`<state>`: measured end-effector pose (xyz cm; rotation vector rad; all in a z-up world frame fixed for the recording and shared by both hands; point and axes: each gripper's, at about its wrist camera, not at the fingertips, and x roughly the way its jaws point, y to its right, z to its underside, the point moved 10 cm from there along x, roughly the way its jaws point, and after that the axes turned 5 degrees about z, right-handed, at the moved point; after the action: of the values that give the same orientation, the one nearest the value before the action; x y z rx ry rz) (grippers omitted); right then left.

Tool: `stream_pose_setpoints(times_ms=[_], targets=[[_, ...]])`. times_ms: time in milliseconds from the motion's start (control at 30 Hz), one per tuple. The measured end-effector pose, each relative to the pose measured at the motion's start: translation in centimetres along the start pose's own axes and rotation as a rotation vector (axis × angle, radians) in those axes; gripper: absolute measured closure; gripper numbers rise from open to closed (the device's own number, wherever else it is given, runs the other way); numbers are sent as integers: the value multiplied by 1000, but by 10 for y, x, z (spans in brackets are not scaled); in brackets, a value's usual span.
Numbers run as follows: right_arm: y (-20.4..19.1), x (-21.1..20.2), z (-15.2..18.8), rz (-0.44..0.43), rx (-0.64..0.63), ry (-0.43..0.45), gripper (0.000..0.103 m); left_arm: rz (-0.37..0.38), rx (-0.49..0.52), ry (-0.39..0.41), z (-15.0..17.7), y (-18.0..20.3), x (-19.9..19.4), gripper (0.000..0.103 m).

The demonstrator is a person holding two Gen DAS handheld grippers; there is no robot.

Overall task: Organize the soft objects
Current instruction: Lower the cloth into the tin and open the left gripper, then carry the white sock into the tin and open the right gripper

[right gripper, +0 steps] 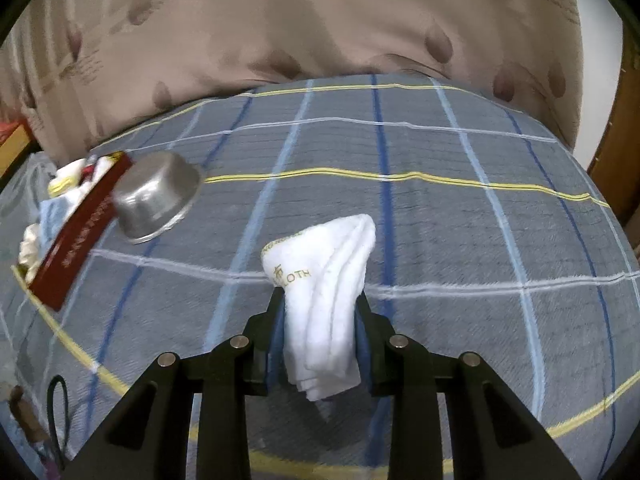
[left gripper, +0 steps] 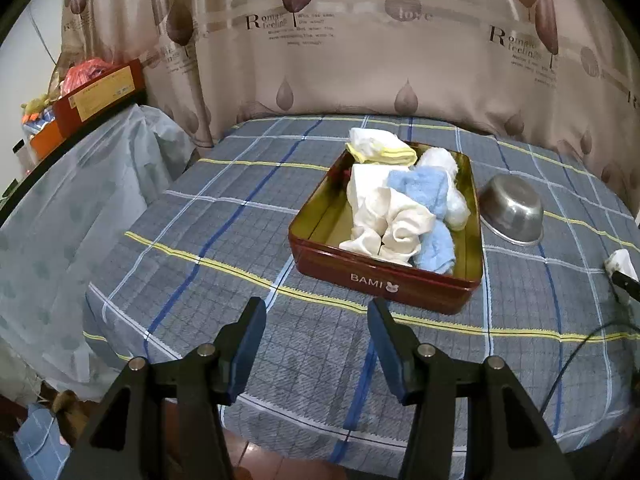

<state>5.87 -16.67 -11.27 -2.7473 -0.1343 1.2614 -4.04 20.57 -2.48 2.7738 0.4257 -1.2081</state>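
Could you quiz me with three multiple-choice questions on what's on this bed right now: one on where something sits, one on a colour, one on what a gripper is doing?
1. Where is the metal bowl?
A. Inside the tin
B. On the plaid bedspread beside the tin
C. On the side table

2. What colour is the outside of the tin marked BAMI?
A. Dark red
B. Green
C. Black

3. What is the right gripper doing?
A. Open and empty
B. Shut on the metal bowl
C. Shut on a folded white towel

Answers:
1. B: the bowl lies tipped on the plaid bedspread next to the tin's side.
2. A: its walls are dark red, and the inside is gold.
3. C: the white towel is pinched between its fingers, while the left gripper is open and empty.
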Motion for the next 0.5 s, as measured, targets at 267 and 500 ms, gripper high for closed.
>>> stream_pose_setpoints(times_ms=[267,500], targets=[[-79,-44,-6,-159,-53,42,75,3,10,-29,4,0,5,49],[-156,-74,-15,-285,-153,70,75,4,5,-69,11,-2,15,49]])
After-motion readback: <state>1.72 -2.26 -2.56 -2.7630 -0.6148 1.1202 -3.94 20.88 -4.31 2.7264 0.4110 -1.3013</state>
